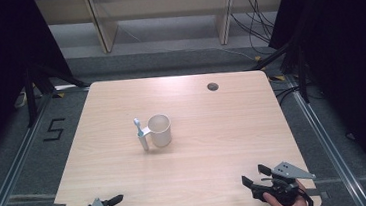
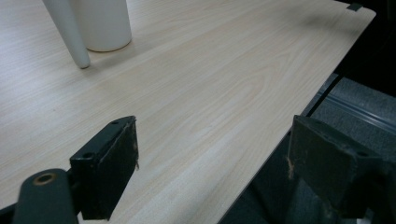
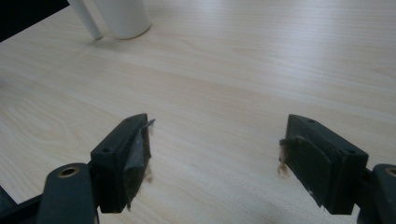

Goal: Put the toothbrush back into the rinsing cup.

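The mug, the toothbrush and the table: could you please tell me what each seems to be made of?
Mug: matte white, smooth and opaque; ceramic or plastic, the look leaves it open. Toothbrush: probably plastic, a smooth white handle with a pale blue head, leaning on the mug's handle. Table: light wood-grain top, likely laminate, with a soft sheen.
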The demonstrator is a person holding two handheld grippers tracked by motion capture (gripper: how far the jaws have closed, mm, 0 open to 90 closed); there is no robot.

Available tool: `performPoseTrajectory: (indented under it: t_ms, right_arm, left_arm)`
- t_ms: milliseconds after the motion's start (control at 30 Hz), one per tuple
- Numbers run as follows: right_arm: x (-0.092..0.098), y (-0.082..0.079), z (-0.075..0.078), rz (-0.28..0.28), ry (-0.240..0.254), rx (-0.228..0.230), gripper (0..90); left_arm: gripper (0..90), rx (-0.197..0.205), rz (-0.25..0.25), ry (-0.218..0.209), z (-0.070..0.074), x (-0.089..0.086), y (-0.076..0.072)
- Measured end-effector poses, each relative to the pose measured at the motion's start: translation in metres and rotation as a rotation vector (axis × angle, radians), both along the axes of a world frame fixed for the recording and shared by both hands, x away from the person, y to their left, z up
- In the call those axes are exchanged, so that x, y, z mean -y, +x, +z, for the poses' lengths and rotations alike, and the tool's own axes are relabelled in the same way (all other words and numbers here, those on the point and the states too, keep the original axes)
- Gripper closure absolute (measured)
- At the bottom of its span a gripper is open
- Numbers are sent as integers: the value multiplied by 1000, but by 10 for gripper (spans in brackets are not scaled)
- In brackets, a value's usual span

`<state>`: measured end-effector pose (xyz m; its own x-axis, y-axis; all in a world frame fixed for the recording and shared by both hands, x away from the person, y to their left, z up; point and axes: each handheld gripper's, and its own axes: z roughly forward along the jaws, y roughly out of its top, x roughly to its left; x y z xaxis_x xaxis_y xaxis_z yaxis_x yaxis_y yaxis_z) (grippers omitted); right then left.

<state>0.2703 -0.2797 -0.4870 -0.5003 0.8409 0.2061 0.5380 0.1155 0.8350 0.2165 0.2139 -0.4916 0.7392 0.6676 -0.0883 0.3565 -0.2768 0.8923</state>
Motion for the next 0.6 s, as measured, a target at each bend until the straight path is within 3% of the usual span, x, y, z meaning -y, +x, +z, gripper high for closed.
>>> performPoseTrajectory:
  t_ms: [100, 167, 367, 433, 600]
  right_arm:
    - [-1, 0, 0, 8, 11, -2, 240]
    - [0, -1, 0, -5, -9, 1, 240]
    - [0, 1, -1, -14, -10, -1, 240]
    - [0, 1, -1, -13, -11, -3, 240]
    - [-2, -1, -1, -22, 5, -20, 240]
  left_arm:
    - [154, -18, 23, -3, -3, -1, 2]
    - [154, -26, 26, 5, -4, -1, 3]
    - [154, -26, 10, 6, -5, 2, 3]
    - [154, -30, 11, 27, -4, 1, 2]
    - [154, -37, 2, 2, -4, -1, 3]
